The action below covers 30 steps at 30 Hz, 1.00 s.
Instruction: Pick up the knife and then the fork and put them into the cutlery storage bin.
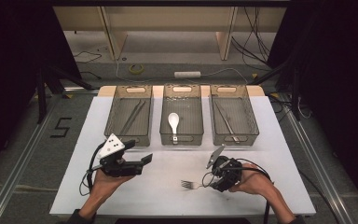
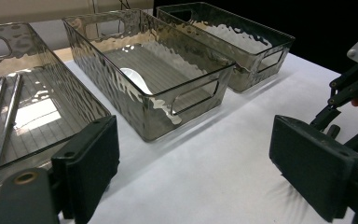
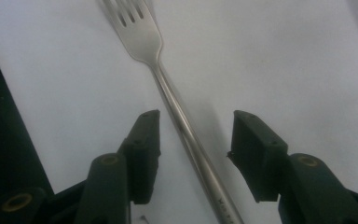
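Note:
A steel fork (image 1: 189, 185) lies flat on the white table (image 1: 168, 163) near the front, tines pointing left. My right gripper (image 1: 209, 183) is low over the handle end. In the right gripper view the fork's handle (image 3: 177, 112) runs between the two black jaws of my right gripper (image 3: 196, 130). There is a gap on each side, so the pads are not touching it. My left gripper (image 1: 145, 159) hovers at the front left, pointing right. It (image 2: 193, 154) stands wide open with nothing between its jaws.
Three clear bins stand in a row at the back. The left bin (image 1: 113, 109) holds long metal sticks, the middle bin (image 1: 164, 116) a white spoon (image 1: 173, 121), the right bin (image 1: 251, 116) thin metal utensils. The table's front edge lies just behind both hands.

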{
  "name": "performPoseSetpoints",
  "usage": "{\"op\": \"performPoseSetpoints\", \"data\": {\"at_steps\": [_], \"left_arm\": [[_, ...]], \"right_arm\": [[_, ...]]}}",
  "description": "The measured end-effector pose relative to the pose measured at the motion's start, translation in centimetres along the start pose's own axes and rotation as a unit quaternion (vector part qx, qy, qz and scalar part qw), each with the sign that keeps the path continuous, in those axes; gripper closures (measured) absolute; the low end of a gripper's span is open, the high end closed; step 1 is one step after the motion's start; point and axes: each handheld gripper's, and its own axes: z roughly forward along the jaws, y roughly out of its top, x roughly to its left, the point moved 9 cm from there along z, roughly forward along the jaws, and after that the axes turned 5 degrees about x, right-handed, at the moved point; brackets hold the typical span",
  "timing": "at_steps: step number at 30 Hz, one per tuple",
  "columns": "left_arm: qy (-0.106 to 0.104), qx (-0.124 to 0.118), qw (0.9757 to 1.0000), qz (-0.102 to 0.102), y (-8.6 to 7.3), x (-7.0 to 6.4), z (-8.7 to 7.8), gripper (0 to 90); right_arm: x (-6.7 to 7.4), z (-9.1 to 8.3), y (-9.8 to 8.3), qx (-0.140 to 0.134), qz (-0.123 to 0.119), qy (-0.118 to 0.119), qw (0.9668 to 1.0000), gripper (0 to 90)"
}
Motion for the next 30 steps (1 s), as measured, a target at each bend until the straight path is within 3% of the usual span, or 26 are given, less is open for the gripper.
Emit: {"op": "performPoseSetpoints", "data": {"at_steps": [11, 17, 24, 29, 30], "left_arm": [[0.000, 0.000, 1.0000, -0.001, 0.0, 0.0, 0.0, 15.4], [0.001, 0.000, 1.0000, -0.001, 0.0, 0.0, 0.0, 15.4], [0.001, 0.000, 1.0000, 0.000, 0.0, 0.0, 0.0, 15.4], [0.000, 0.000, 1.0000, 0.000, 0.0, 0.0, 0.1, 15.4], [0.001, 0.000, 1.0000, -0.001, 0.0, 0.0, 0.1, 15.4]], "right_arm": [[0.1, 0.9, -0.4, 0.022, -0.006, 0.007, 0.9997, 63.1], [0.2, 1.3, -0.4, 0.029, -0.021, 0.004, 0.9993, 68.4], [0.3, 1.4, -0.3, 0.031, -0.018, -0.001, 0.9994, 71.7], [0.7, 1.4, -0.1, 0.048, -0.037, -0.017, 0.9980, 76.6], [0.8, 1.4, -0.2, 0.058, -0.051, -0.014, 0.9969, 80.8]]}}
